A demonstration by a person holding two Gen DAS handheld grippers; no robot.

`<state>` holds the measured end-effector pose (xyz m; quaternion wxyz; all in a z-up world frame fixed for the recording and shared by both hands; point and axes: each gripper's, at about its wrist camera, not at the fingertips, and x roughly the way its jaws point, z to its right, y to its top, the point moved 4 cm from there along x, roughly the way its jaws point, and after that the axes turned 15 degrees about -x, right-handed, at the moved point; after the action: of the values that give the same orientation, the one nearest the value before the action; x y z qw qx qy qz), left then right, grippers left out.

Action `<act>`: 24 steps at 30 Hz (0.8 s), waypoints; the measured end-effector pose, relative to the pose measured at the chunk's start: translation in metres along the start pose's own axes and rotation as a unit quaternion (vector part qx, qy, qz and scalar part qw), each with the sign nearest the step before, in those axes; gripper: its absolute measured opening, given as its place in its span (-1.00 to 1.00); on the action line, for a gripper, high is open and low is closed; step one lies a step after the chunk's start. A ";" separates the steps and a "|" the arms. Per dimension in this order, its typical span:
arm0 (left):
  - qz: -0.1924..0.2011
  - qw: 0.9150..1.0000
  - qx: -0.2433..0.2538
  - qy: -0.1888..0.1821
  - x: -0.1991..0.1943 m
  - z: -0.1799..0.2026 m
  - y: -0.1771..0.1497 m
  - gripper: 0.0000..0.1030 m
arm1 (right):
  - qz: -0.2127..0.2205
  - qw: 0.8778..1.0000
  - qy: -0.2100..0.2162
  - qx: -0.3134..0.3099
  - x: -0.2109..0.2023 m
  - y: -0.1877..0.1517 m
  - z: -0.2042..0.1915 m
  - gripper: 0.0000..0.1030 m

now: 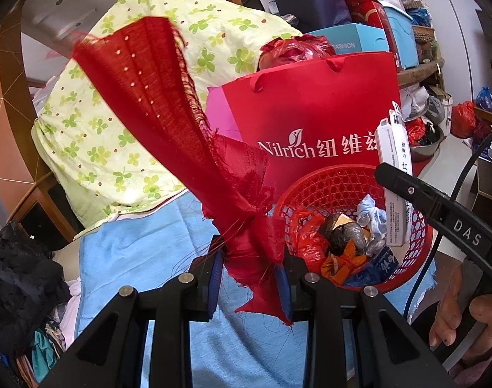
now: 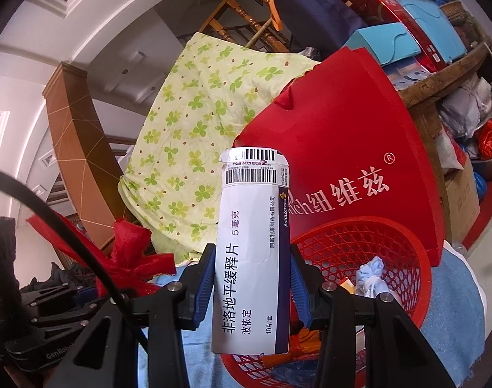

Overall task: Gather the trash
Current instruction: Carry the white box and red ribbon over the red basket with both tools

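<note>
My left gripper (image 1: 251,274) is shut on a frayed red cloth (image 1: 168,123) that stands up out of its jaws, just left of a red mesh trash basket (image 1: 336,187). The basket holds several pieces of crumpled trash (image 1: 339,242). My right gripper (image 2: 251,287) is shut on a white medicine box (image 2: 252,249) and holds it upright over the basket's (image 2: 359,242) near rim. The box also shows in the left wrist view (image 1: 394,174), above the basket's right side. The red cloth shows at the left in the right wrist view (image 2: 129,258).
A red Nilrich paper bag (image 1: 314,123) stands right behind the basket. A green clover-print pillow (image 1: 123,113) leans at the back left. Light blue fabric (image 1: 142,252) covers the surface under the basket. Stacked boxes (image 2: 407,26) and bags fill the right background.
</note>
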<state>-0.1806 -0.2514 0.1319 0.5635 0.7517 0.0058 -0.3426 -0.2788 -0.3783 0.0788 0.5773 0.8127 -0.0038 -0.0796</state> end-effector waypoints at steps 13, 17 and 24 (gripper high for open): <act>-0.017 1.000 0.007 -0.013 0.012 0.014 -0.004 -0.38 | 0.000 0.999 -0.006 0.054 -0.003 -0.002 0.021 -0.12; -0.020 1.000 0.009 -0.016 0.016 0.016 -0.004 -0.38 | -0.001 0.998 -0.006 0.055 -0.003 -0.002 0.021 -0.12; -0.030 0.999 0.010 -0.024 0.025 0.020 -0.007 -0.37 | -0.005 0.998 -0.012 0.069 -0.003 -0.005 0.026 -0.10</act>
<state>-0.1746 -0.2755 0.1103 0.5452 0.7485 0.0116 -0.3775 -0.2859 -0.4010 0.0662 0.5193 0.8496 -0.0117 -0.0916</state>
